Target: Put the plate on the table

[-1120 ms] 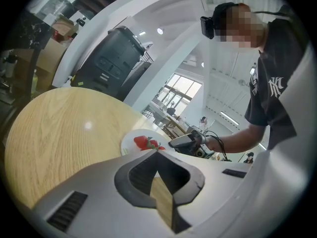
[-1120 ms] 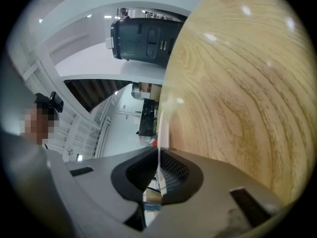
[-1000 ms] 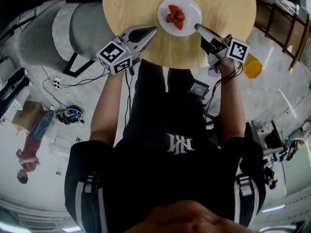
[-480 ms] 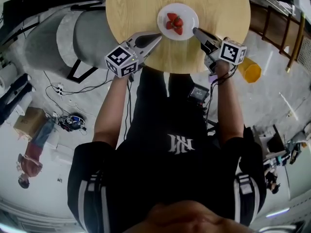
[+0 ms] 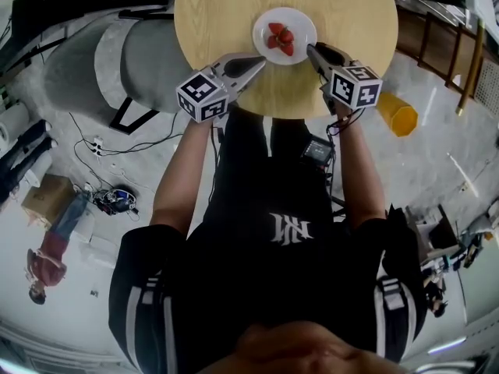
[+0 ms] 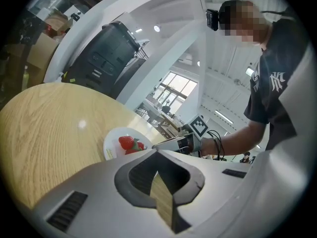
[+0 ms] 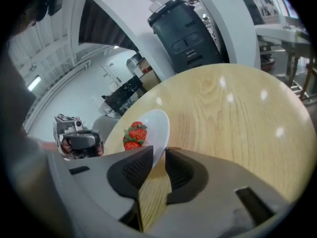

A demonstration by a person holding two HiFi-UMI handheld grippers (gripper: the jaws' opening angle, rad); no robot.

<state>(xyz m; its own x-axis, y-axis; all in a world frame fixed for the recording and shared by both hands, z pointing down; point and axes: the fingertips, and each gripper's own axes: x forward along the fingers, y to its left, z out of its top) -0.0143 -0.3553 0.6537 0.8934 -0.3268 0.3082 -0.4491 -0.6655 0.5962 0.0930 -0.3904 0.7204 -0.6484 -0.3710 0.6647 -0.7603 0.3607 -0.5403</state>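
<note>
Near edge of table (image 5: pixel 355 22): left gripper (image 5: pixel 261 61) over wood, tongs together, nothing between them. Right gripper (image 5: pixel 310 48) reaches in from near-right edge, tongs nearly together, apparently nipping rim of plate (image 5: pixel 301 20).

Plate sits flat on table, between near edge and centre, strawberries (image 5: pixel 281 37) on it.

Judgement: placing essentially done; left to do is release rim and pull right gripper clear.

Plate round, so no long axis; lies level, open face up.

The round wooden table (image 5: pixel 218 14) carries a white plate (image 5: pixel 303 26) of strawberries (image 5: pixel 281 37).
</note>
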